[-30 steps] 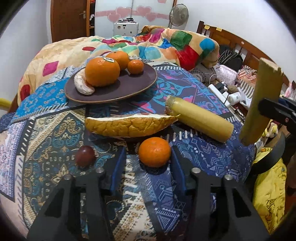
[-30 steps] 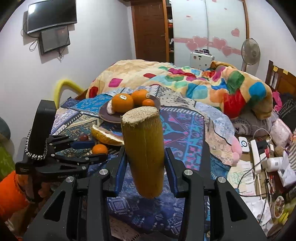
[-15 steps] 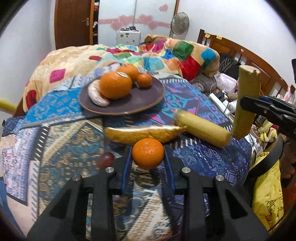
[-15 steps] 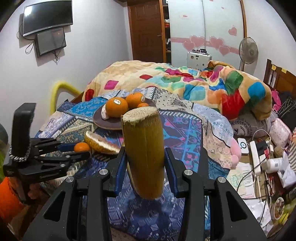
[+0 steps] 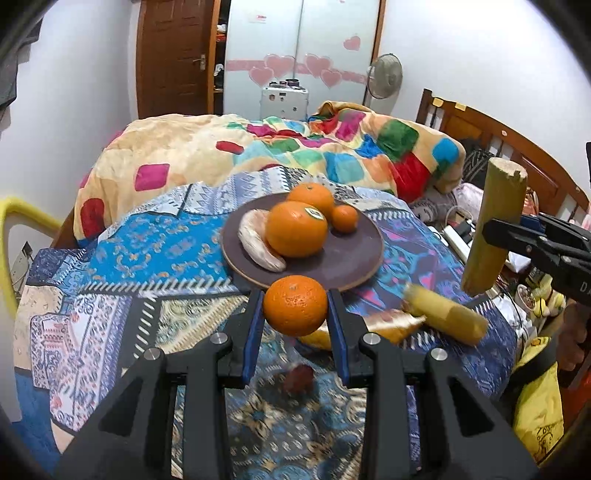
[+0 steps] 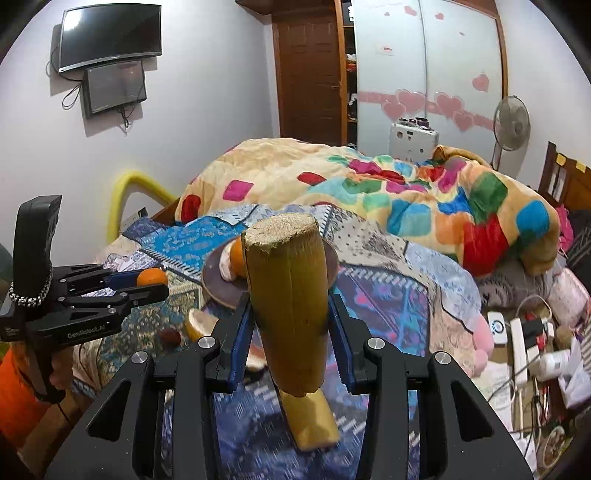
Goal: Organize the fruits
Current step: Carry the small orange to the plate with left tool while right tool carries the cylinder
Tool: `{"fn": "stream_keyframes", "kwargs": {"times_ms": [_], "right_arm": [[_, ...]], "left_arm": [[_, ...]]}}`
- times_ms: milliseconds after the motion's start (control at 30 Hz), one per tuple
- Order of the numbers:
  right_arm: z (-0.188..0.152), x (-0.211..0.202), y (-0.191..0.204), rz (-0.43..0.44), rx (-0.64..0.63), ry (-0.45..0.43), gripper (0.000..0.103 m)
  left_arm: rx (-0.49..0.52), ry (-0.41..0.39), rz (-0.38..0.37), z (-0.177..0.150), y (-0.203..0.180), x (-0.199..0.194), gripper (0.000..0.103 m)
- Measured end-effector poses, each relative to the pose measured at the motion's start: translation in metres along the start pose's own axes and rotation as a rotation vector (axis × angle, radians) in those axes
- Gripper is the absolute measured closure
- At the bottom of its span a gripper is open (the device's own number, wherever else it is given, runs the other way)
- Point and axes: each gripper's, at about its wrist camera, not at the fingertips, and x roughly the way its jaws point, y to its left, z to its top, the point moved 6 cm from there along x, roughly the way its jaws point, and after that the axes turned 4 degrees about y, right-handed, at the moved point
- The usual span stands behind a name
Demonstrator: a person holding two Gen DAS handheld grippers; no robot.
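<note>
Stalk [image 6: 288, 314] hides plate [image 6: 214, 284]; blurred dark fruit [image 5: 297, 374], perhaps plum.

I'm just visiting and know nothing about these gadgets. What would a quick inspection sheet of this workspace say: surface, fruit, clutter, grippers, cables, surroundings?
Surface: patterned blue cloth covering the work surface.
Job's things: round dark brown plate holding three oranges and a peeled pale segment; yellow-green cane piece, yellow peel wedge and small dark red fruit lying on the cloth.
Clutter: nothing seen on the cloth.
Grippers: left gripper shut on a loose orange, lifted off the cloth; right gripper shut on an upright yellow-green cane stalk.
Cables: white power strip and cords at right.
Surroundings: bed with colourful patchwork blanket, wall screens, standing fan.
</note>
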Motion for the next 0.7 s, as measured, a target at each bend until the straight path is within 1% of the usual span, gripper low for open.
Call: {"fn": "stream_keyframes", "kwargs": {"times_ms": [200, 367, 567, 700], "right_arm": [[0.017, 0.021, 0.006, -0.009, -0.028, 0.010, 0.067], [0.031, 0.047, 0.008, -0.007, -0.039, 0.024, 0.067], [0.038, 0.083, 0.007, -0.018, -0.046, 0.077, 0.067], [0.039, 0.102, 0.000, -0.022, -0.036, 0.114, 0.067]], "left_arm": [[0.004, 0.006, 0.010, 0.015, 0.009, 0.017, 0.070], [0.008, 0.026, 0.016, 0.022, 0.013, 0.038, 0.070], [0.015, 0.064, -0.008, 0.027, 0.013, 0.064, 0.070], [0.037, 0.091, 0.005, 0.029, 0.013, 0.081, 0.070]]}}
